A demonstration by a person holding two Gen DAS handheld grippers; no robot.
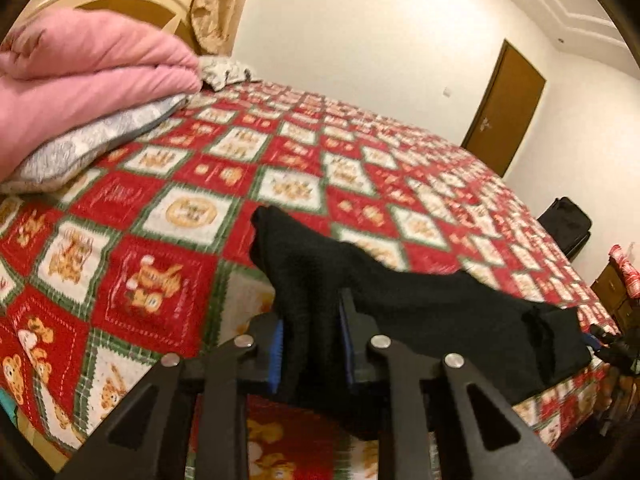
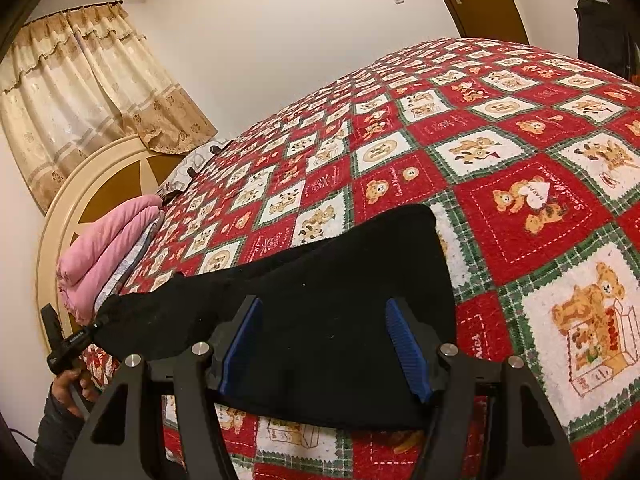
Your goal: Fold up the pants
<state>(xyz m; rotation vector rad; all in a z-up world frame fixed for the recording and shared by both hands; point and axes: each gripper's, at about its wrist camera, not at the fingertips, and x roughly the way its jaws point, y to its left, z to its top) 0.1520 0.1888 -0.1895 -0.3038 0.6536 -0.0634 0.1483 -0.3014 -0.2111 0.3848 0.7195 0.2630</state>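
Note:
Black pants (image 1: 440, 304) lie stretched along the near edge of a bed with a red, green and white teddy-bear quilt (image 1: 180, 184). My left gripper (image 1: 312, 320) is shut on one end of them; the dark cloth is bunched between its blue pads and lifted off the quilt. In the right wrist view the pants (image 2: 320, 272) run from the middle to the left, where the left gripper (image 2: 60, 340) holds their end. My right gripper (image 2: 325, 304) stands open over the wide end, blue pads well apart with cloth between and under them. The right gripper (image 1: 604, 340) shows at the left view's far right.
A folded pink blanket (image 1: 80, 76) rests on a grey patterned pillow (image 1: 88, 144) by the headboard (image 2: 104, 184). Curtains (image 2: 80, 96) hang behind it. A brown door (image 1: 508, 108) and a black suitcase (image 1: 568, 228) stand beyond the bed's far side. A hand (image 2: 76, 388) grips the left handle.

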